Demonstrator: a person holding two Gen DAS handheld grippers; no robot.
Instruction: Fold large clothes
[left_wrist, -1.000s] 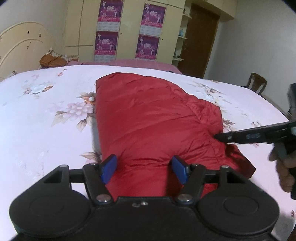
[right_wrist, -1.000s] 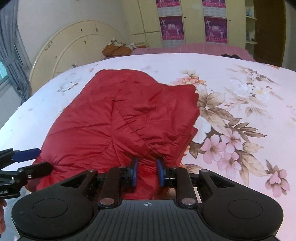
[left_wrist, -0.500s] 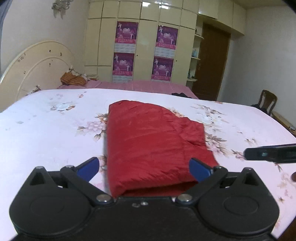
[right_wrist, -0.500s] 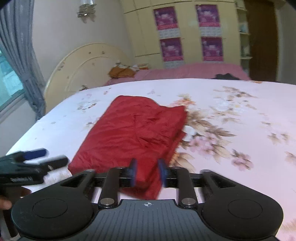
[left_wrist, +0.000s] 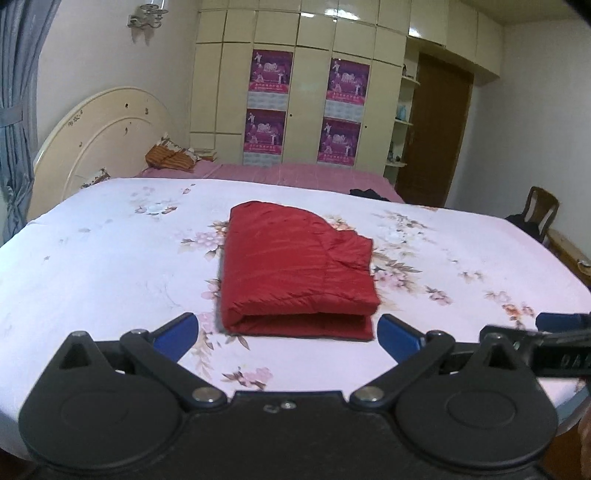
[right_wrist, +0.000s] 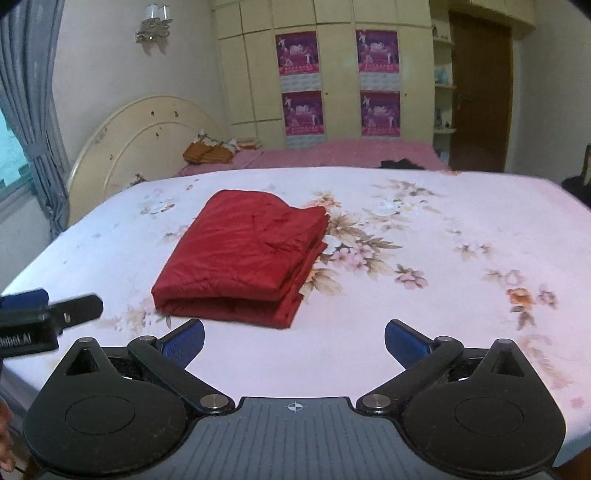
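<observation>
A red padded garment (left_wrist: 295, 266) lies folded into a compact rectangle in the middle of the floral bedsheet (left_wrist: 92, 258); it also shows in the right wrist view (right_wrist: 247, 262). My left gripper (left_wrist: 288, 338) is open and empty, pulled back just short of the garment's near folded edge. My right gripper (right_wrist: 293, 341) is open and empty, also back from the garment, near the bed's front edge. The right gripper's fingers (left_wrist: 554, 336) show at the right of the left wrist view. The left gripper's fingers (right_wrist: 51, 310) show at the left of the right wrist view.
A cream headboard (left_wrist: 99, 140) stands at the left, with a curtain (right_wrist: 33, 122) beside it. A wardrobe with purple posters (left_wrist: 306, 110) and a brown door (left_wrist: 432, 129) are behind the bed. A wooden chair (left_wrist: 539, 214) stands at the right.
Both grippers let go of the red garment, opened wide and pulled back and up from it. The garment now lies folded flat on the bed.
</observation>
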